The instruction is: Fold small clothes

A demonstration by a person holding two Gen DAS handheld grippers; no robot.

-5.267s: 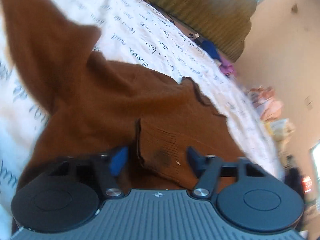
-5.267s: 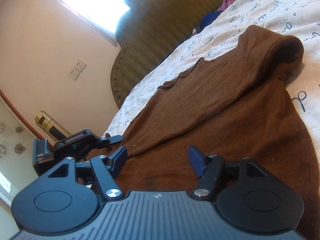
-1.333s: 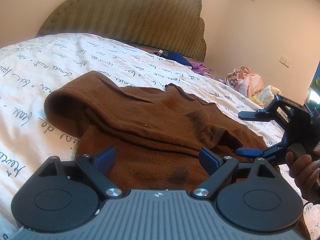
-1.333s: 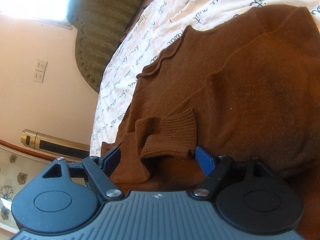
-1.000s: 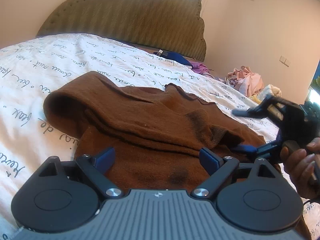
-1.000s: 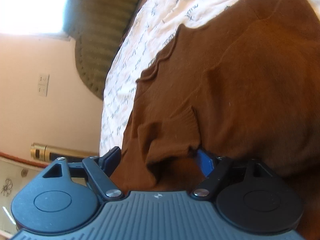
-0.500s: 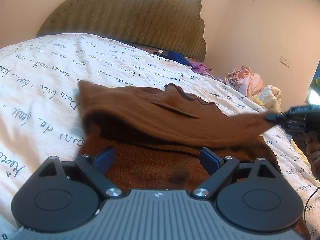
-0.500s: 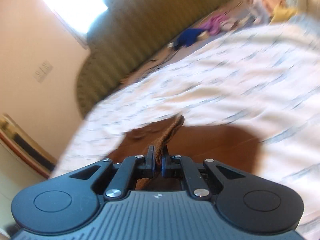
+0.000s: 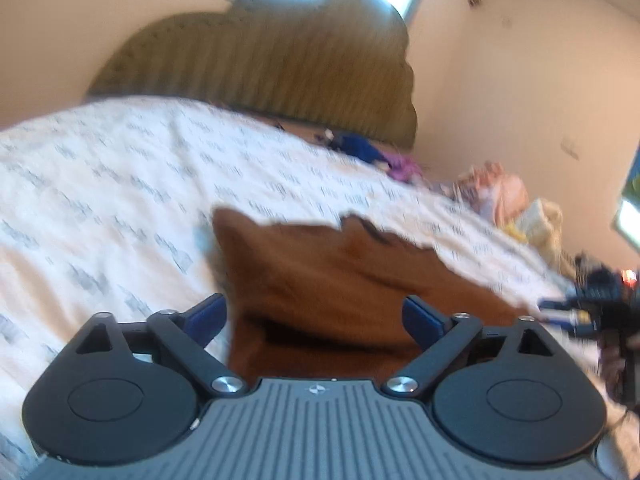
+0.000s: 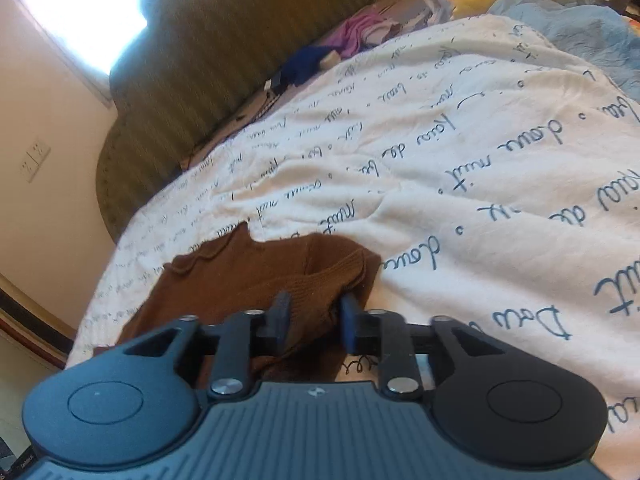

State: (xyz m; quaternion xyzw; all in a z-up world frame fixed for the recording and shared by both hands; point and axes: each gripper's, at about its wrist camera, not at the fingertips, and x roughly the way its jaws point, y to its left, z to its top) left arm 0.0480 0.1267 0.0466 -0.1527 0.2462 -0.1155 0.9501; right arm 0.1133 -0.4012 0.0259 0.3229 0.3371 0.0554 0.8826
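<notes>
A brown knit sweater (image 9: 332,272) lies on the white bed sheet (image 9: 120,184) printed with handwriting. My left gripper (image 9: 316,316) hovers over the sweater's near edge. Its jaws are opening wide and its pads touch nothing. In the right wrist view the sweater (image 10: 240,276) lies at the lower left, with its ribbed sleeve end (image 10: 320,292) between the fingers of my right gripper (image 10: 314,316). Those jaws are opening, and the pads stand off the cuff. In the blurred left wrist view the right gripper (image 9: 546,310) shows at the sweater's right end.
An olive padded headboard (image 9: 260,68) stands at the far end of the bed. A blue garment (image 10: 308,62) and a purple one (image 10: 360,32) lie near it. A heap of pink and yellow clothes (image 9: 500,196) lies beyond the bed's right side.
My right gripper shut on the sleeve cuff and drew the sleeve out to the right across the sweater; now its jaws have parted. My left gripper has lifted a little and spread wider.
</notes>
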